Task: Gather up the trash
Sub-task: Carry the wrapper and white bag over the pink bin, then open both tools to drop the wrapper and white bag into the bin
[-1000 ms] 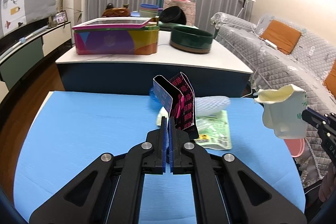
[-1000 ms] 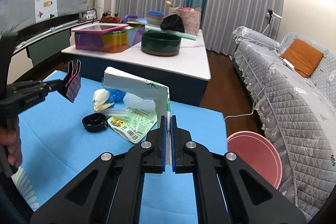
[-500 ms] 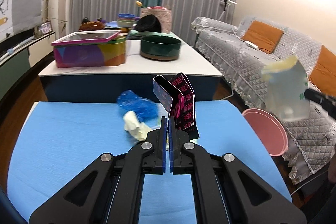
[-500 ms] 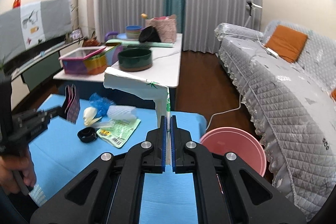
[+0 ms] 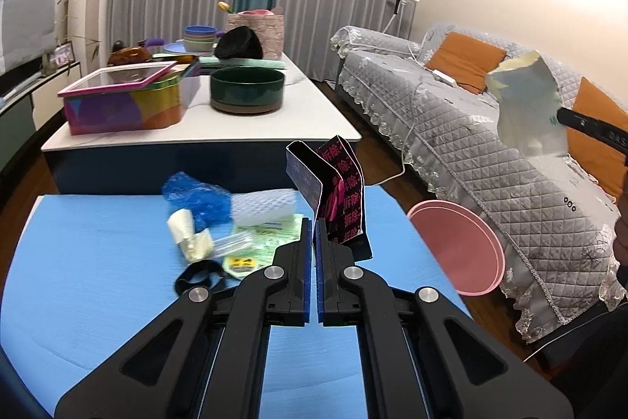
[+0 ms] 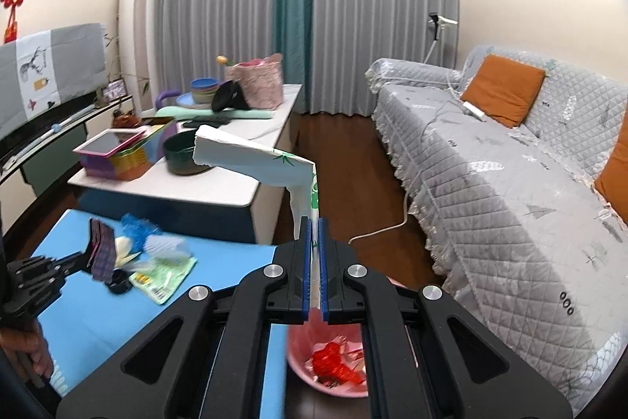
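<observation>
Trash is partly collected: the pink bin (image 6: 325, 368) by the blue table (image 5: 98, 262) already has red scraps in it. Your right gripper (image 6: 314, 262) pinches a white carton (image 6: 259, 163) right above the bin, ready to drop. Your left gripper (image 5: 314, 262) pinches a dark box (image 5: 333, 199) over the table, bin off to its right. Left on the table: blue wrap (image 5: 196, 199), foam net (image 5: 263, 207), green pouch (image 5: 259, 246), black ring (image 5: 196, 277), etc.
</observation>
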`<control>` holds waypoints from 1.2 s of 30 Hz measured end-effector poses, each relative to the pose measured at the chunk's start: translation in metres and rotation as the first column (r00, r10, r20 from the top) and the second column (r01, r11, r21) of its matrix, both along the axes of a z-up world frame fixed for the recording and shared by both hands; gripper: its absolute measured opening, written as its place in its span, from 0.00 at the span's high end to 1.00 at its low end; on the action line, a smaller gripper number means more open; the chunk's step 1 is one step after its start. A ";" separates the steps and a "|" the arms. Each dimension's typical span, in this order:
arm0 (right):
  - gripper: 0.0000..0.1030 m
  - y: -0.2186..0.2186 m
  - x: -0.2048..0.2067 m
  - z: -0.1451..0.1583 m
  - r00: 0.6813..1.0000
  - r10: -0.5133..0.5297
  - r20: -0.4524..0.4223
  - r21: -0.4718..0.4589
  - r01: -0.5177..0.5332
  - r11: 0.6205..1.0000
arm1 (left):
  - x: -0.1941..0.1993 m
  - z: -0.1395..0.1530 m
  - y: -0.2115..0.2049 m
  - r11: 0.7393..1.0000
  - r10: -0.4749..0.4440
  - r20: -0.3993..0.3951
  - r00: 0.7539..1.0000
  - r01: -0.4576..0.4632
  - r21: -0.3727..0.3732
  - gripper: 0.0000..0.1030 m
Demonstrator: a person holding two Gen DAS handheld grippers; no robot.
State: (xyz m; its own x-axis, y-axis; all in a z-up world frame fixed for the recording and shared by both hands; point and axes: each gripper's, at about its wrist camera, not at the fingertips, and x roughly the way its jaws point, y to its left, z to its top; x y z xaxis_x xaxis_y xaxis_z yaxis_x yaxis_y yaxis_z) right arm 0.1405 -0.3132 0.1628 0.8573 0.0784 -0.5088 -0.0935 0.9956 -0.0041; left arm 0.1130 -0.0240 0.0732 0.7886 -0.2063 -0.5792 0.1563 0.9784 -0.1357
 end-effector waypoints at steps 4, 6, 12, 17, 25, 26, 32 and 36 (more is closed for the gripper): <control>0.96 -0.027 0.009 -0.015 0.999 -0.044 -0.015 0.068 0.045 0.997 | 0.009 0.003 -0.019 1.000 -0.016 -0.001 1.000 0.016 0.002 0.98; 0.96 -0.035 0.014 -0.023 0.997 -0.062 -0.034 0.093 0.065 0.994 | 0.013 0.003 -0.026 1.000 -0.025 0.000 1.000 0.025 0.001 0.98; 0.96 -0.049 0.025 -0.032 0.995 -0.097 -0.037 0.088 0.100 0.991 | 0.032 0.004 -0.058 0.998 -0.056 -0.002 0.998 0.056 -0.001 0.98; 0.96 -0.060 0.036 -0.037 0.993 -0.111 -0.044 0.110 0.116 0.987 | 0.045 0.003 -0.083 0.997 -0.082 -0.003 0.997 0.082 -0.001 0.98; 0.96 -0.073 0.054 -0.044 0.989 -0.139 -0.050 0.118 0.144 0.983 | 0.064 -0.002 -0.112 0.994 -0.111 -0.012 0.994 0.111 -0.006 0.98; 0.96 -0.076 0.056 -0.046 0.988 -0.142 -0.055 0.125 0.148 0.981 | 0.067 -0.004 -0.116 0.993 -0.114 -0.016 0.993 0.114 -0.007 0.98; 0.96 -0.092 0.064 -0.054 0.984 -0.162 -0.077 0.149 0.172 0.974 | 0.077 -0.010 -0.138 0.991 -0.136 -0.026 0.990 0.136 -0.005 0.98; 0.96 -0.100 0.067 -0.059 0.980 -0.174 -0.093 0.164 0.188 0.968 | 0.084 -0.011 -0.148 0.988 -0.152 -0.030 0.988 0.152 -0.004 0.98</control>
State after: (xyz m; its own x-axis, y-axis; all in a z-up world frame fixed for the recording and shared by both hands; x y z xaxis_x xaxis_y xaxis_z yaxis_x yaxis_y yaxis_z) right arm 0.2076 -0.4134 0.1034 0.8236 0.0171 -0.5669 0.0953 0.9812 0.1680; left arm 0.1970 -0.1719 0.0623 0.7303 -0.3232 -0.6019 0.2985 0.9434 -0.1444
